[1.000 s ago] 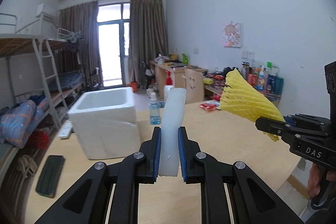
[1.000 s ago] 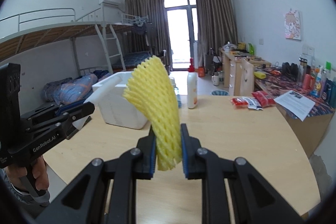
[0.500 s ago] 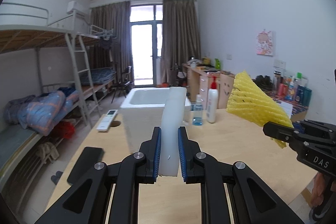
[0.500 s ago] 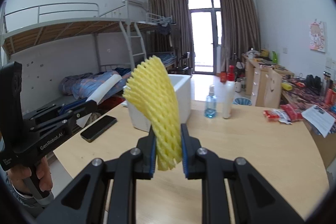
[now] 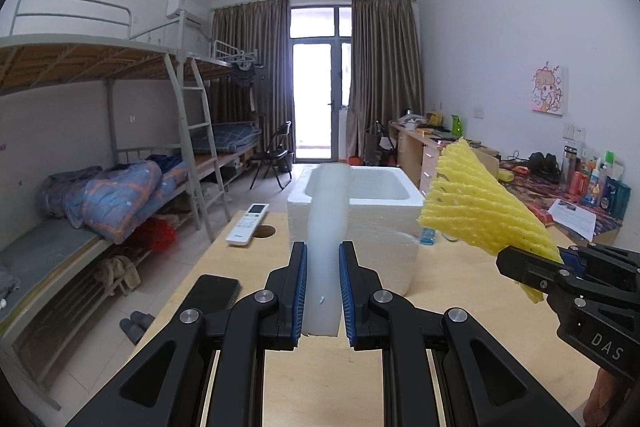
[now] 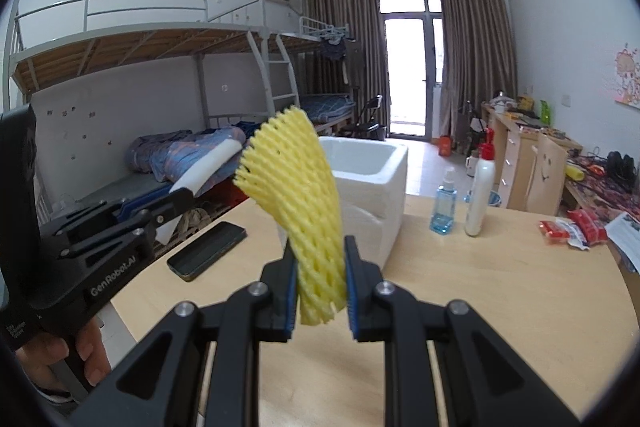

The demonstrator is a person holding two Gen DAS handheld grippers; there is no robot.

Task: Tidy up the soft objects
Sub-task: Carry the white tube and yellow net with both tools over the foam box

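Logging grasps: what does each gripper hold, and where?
Left gripper: white foam strip, by its lower end. Right gripper: yellow foam net, by its lower end.

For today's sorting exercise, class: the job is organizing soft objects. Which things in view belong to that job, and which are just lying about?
Belong to the job:
white foam strip, held in the left gripper
yellow foam net, held in the right gripper
white foam box, probably where they go

Just lying about:
phone
remote
blue spray bottle
white bottle
red packets
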